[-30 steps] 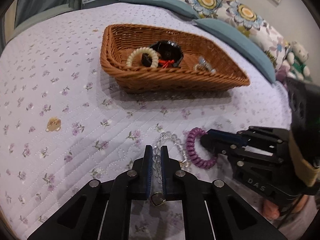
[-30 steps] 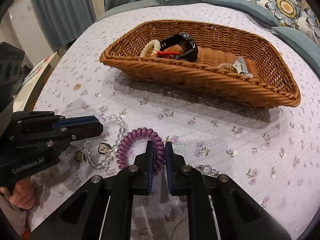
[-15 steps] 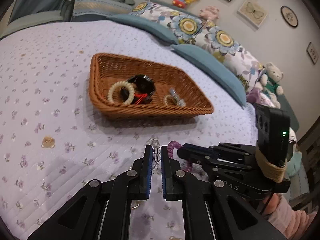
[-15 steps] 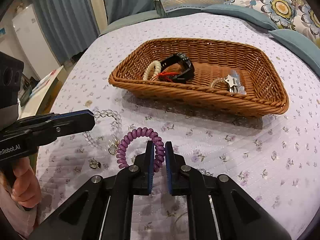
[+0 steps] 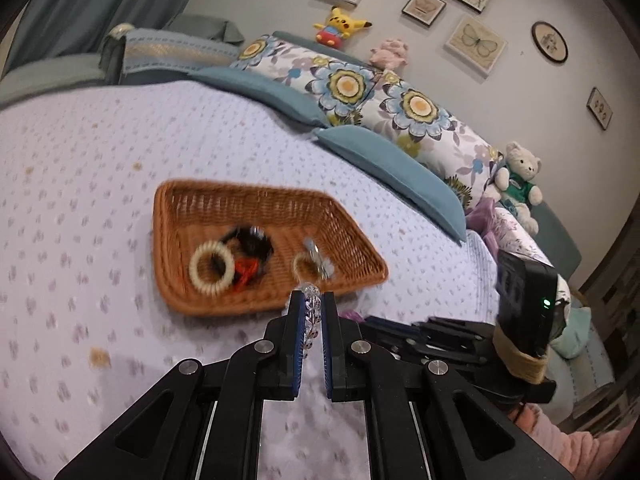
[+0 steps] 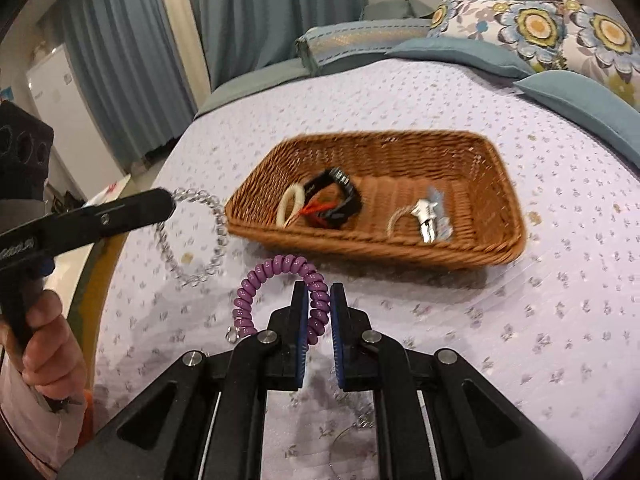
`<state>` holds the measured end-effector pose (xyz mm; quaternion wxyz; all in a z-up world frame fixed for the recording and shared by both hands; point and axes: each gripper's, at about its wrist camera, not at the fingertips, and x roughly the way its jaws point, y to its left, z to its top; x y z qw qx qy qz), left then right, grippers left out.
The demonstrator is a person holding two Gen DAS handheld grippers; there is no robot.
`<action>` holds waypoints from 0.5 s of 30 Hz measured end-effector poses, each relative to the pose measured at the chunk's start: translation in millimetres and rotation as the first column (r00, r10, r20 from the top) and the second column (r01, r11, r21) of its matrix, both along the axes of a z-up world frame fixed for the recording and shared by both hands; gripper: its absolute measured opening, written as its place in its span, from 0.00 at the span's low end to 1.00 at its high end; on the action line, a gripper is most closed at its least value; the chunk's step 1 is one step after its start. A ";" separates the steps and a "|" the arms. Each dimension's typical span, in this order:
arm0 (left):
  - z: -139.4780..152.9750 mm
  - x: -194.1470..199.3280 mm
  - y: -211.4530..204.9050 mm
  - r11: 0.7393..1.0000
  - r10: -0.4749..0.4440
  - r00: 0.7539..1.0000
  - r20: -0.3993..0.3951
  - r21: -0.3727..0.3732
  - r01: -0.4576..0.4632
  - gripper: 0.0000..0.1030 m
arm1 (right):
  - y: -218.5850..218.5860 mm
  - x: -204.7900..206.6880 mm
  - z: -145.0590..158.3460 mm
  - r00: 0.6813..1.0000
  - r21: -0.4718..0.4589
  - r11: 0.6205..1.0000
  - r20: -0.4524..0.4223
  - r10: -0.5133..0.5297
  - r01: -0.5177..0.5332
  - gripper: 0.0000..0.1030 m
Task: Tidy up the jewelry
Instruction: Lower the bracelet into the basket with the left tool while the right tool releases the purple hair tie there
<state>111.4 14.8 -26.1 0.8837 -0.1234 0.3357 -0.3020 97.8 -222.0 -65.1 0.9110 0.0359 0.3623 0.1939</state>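
Above the floral bedspread (image 6: 520, 320), the right gripper (image 6: 319, 300) pinches a purple coil bracelet (image 6: 276, 280) and the left gripper (image 5: 311, 304) a clear beaded bracelet (image 6: 192, 236), both lifted just short of the wicker basket (image 6: 500, 184), which holds a cream ring (image 6: 290, 210), a black watch (image 6: 340, 200) and a silver piece (image 6: 428, 216).

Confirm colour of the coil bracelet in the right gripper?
Purple coil bracelet, clearest in the right wrist view, clamped in the right gripper.

Black left gripper (image 5: 311, 308) and right gripper (image 6: 319, 300): blue pads, silver screws, pink sleeve (image 6: 24, 420).
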 end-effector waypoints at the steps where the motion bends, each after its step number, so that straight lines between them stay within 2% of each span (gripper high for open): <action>1: 3.9 5.0 -2.9 1.000 -0.004 1.000 0.005 0.005 0.004 0.07 | -2.7 3.0 4.6 1.000 -0.002 1.000 0.005 -0.013 0.013 0.12; 8: 16.8 54.9 -27.2 0.999 -0.034 0.999 0.036 0.008 0.033 0.07 | -37.8 52.2 30.1 0.990 0.014 0.990 0.009 -0.140 0.140 0.12; 13: 1.0 86.4 -29.6 0.999 -0.030 1.000 -0.002 -0.019 0.030 0.07 | -54.6 102.1 22.5 0.976 0.036 0.976 -0.024 -0.216 0.217 0.12; 15: -12.2 100.1 -28.6 1.000 -0.017 1.000 -0.026 -0.007 0.017 0.07 | -54.8 112.8 13.2 0.974 0.052 0.973 -0.043 -0.222 0.224 0.12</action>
